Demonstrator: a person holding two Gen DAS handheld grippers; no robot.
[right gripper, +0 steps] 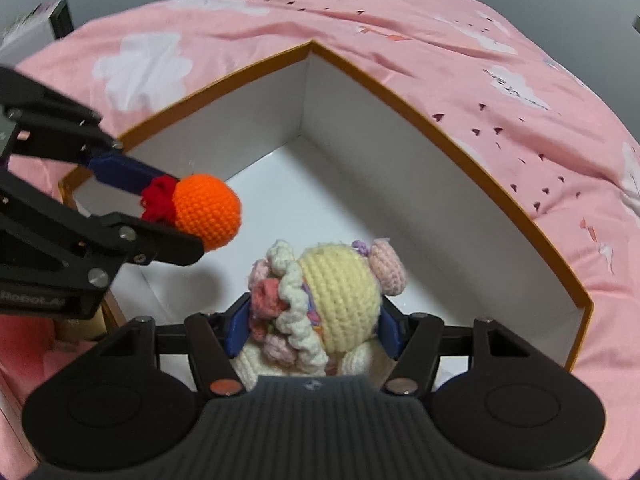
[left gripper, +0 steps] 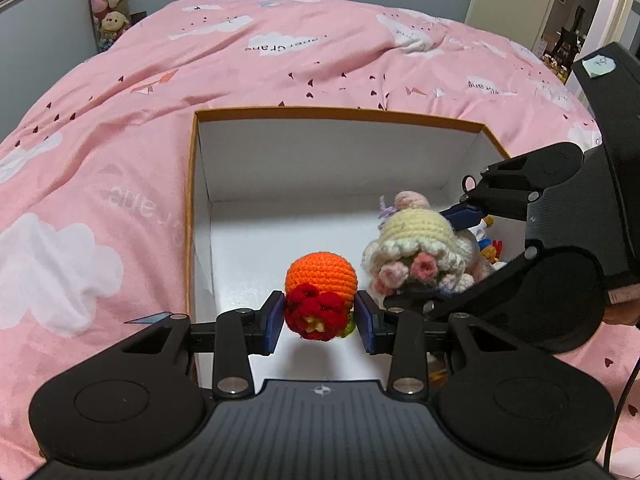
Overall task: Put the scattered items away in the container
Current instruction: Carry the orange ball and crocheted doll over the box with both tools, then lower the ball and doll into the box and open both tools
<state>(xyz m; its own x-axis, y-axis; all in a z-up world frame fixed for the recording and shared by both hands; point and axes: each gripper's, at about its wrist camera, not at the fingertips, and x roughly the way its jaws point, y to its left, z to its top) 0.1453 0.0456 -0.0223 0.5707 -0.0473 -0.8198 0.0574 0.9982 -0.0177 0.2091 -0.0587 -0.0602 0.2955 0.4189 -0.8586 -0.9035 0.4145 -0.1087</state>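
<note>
Soft, even indoor light here, no glare. Sharp centres, but both views bulge and darken towards the corners.

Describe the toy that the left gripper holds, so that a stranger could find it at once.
On the pink bed cover sits an open box with an orange rim and white inside. Over it the left gripper pinches a crocheted orange ball with a red flower. The cream doll beside it, in the right gripper, is bigger and pale.

Pink duvet (left gripper: 280, 64) with white clouds; box (right gripper: 440, 128) white inside, orange-rimmed; orange-and-red crochet ball (left gripper: 320, 284); cream-and-pink crochet doll (right gripper: 336, 292).
</note>
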